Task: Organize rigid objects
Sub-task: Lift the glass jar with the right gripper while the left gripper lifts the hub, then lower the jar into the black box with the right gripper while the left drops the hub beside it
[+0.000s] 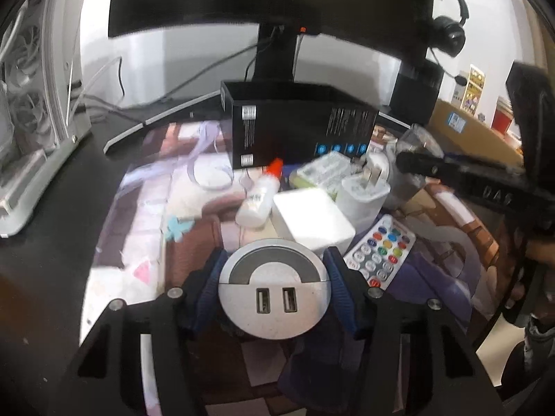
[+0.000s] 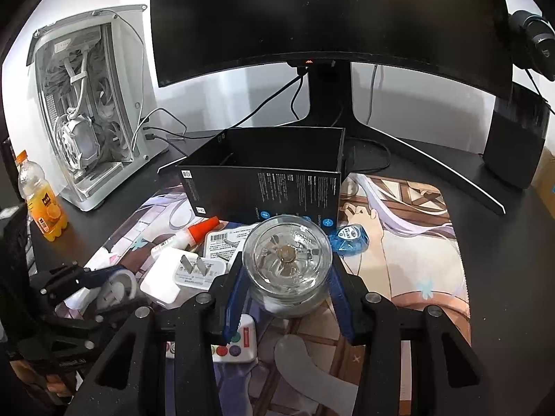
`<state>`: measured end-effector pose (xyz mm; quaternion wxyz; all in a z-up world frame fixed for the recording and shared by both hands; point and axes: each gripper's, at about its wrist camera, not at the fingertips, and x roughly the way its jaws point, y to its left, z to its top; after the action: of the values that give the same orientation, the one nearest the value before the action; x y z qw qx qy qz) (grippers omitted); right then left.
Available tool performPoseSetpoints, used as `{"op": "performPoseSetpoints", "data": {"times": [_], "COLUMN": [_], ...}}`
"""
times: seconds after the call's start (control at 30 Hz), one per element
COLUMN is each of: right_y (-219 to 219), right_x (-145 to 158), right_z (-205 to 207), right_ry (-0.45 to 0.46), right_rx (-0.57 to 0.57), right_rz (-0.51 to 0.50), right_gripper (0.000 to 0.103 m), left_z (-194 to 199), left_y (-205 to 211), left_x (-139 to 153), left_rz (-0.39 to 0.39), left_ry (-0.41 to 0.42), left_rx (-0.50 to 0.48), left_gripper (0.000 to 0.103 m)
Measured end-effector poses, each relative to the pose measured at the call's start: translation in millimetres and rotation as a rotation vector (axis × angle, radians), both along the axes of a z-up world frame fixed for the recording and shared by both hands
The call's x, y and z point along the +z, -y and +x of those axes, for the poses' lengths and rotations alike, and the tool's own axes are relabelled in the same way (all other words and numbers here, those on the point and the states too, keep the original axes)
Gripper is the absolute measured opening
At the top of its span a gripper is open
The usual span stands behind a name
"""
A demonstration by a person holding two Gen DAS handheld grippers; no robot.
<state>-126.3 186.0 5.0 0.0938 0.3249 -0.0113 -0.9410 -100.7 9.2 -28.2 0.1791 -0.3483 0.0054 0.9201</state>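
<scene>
Black desk [image 2: 503, 208] with printed desk mat [image 2: 409, 263], curved monitor [image 2: 329, 17] behind. Far left: white PC case [image 2: 93, 111], orange drink bottle [image 2: 41, 201]. Open black box [image 2: 270, 176] standing mid-mat. Left gripper [image 1: 274, 294] clamped on round silver USB hub [image 1: 274, 298], blue pads touching both sides, held low over mat near edge. Just beyond hub: glue bottle [image 1: 258, 196] lying down, white charger block [image 1: 312, 222], plug adapter [image 1: 362, 194], remote [image 1: 381, 251] to right. Right gripper [image 2: 286, 274] pinching round glass jar [image 2: 286, 267] between blue fingers, in front of box. Blue tape dispenser [image 2: 350, 237] beside jar, on mat.
</scene>
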Motion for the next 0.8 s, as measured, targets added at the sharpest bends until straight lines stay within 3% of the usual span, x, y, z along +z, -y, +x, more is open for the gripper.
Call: {"op": "performPoseSetpoints", "data": {"times": [0.23, 0.47, 0.8], "right_y": [-1, -2, 0], "right_x": [1, 4, 40], "right_z": [-5, -5, 2], "right_ry": [-0.008, -0.014, -0.122], "right_rx": [-0.005, 0.014, 0.037], "right_rz": [-0.008, -0.009, -0.012], "right_gripper": [0.045, 0.044, 0.044], "left_z": [-17, -30, -47], "left_y": [-3, -13, -11], "left_x": [28, 38, 71], "left_rz": [0.003, -0.016, 0.003], "left_ry": [-0.085, -0.121, -0.21], "left_rx": [-0.014, -0.037, -0.038], "left_gripper": [0.056, 0.056, 0.056]}}
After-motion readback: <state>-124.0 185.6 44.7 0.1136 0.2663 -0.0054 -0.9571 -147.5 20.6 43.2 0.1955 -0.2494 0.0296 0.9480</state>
